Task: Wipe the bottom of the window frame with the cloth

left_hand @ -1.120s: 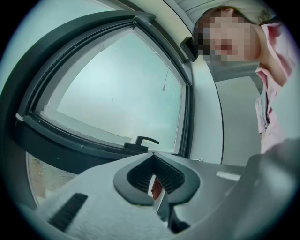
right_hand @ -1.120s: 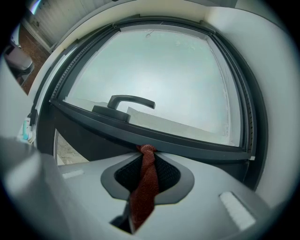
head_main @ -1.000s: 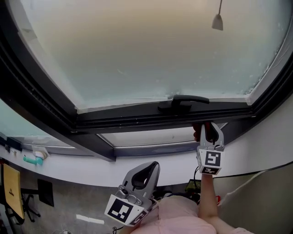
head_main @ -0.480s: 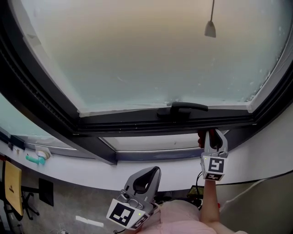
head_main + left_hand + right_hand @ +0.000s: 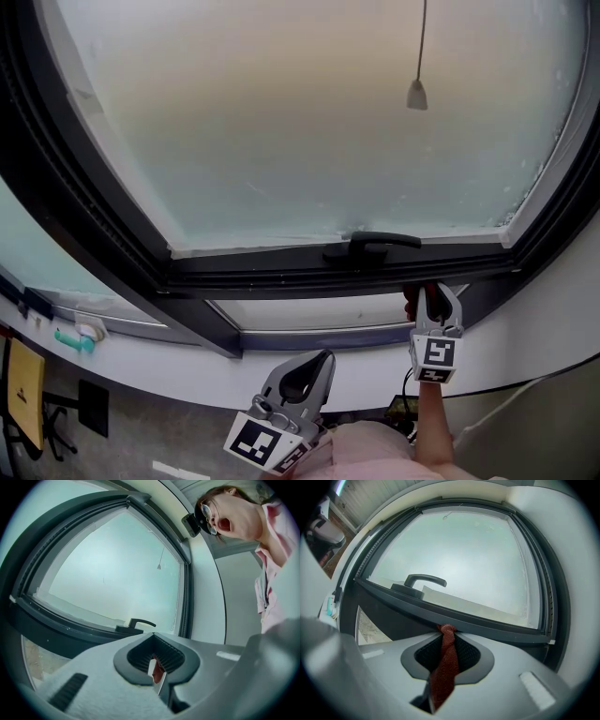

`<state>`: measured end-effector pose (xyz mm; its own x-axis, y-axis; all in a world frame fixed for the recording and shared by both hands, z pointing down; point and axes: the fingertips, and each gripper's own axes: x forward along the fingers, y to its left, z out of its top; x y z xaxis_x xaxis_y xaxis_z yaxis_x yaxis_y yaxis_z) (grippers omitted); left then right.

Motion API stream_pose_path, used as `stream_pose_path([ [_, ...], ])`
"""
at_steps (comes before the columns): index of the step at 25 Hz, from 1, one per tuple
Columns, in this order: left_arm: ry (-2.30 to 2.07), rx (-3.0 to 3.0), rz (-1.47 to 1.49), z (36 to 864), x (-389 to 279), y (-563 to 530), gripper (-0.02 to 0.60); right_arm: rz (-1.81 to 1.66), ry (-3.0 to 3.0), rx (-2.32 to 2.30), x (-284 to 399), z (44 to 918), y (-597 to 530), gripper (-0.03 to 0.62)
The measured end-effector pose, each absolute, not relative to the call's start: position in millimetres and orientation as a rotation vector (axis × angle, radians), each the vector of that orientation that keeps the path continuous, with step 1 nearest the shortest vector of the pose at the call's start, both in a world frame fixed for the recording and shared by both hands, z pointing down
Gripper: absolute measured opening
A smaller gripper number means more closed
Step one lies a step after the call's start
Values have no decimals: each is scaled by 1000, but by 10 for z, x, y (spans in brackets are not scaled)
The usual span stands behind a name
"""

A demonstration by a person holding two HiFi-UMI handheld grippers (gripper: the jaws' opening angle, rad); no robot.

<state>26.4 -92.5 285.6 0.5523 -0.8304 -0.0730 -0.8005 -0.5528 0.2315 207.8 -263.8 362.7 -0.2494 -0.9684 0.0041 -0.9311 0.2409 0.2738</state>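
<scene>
The dark bottom rail of the window frame (image 5: 281,270) runs across the head view below frosted glass. My right gripper (image 5: 433,292) is raised to it, just right of the black handle (image 5: 372,246). It is shut on a red cloth (image 5: 446,663). The cloth's bunched tip (image 5: 447,630) touches the rail (image 5: 497,624) in the right gripper view. My left gripper (image 5: 317,362) hangs lower, below the white sill, away from the frame. Its jaws (image 5: 153,635) are closed and hold nothing I can make out.
A blind cord with a grey weight (image 5: 417,94) hangs in front of the glass. The white curved sill (image 5: 525,342) runs under the frame, with a teal item (image 5: 70,339) at its left end. A person in pink (image 5: 274,559) is behind the left gripper.
The head view has tilted, so the frame sits lower in the picture. The right gripper stays against the rail right of the handle with the cloth. The left gripper has hardly moved.
</scene>
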Motion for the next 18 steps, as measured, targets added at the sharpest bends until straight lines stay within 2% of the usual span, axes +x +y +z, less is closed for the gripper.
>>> stream_pose_path([
  [18, -1391, 2664, -311, 2572, 178, -901, -6, -297, -2215, 1812, 2376, 3642, -2665, 66],
])
